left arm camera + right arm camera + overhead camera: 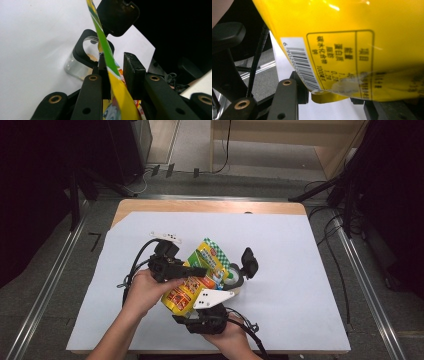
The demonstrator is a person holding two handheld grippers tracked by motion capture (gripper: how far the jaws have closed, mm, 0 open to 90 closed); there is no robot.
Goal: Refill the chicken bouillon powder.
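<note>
At the centre of the white sheet [300, 270] covering the table, a yellow-and-green snack pouch [197, 277] is suspended between the two grippers, tilted over a clear glass jar [233, 279] that is partly hidden behind it. On the left, the left gripper [117, 72] is set across the green upper edge of the pouch; its jaws stand slightly parted, the film touching one pad while a gap remains at the other, so no firm clamp is shown. On the right, the right gripper [329, 98] is closed on the yellow lower end of the pouch, beside the barcode panel. Two faults are to be anticipated: the slack upper edge may slide out of the left jaws, allowing the pouch to swing and contents to be spilled beside the jar, and the jar may be knocked over by the jaw hanging close above its rim. The pouch is glossy, thin and flexible, printed with cartoon artwork in front and a nutrition table behind.
</note>
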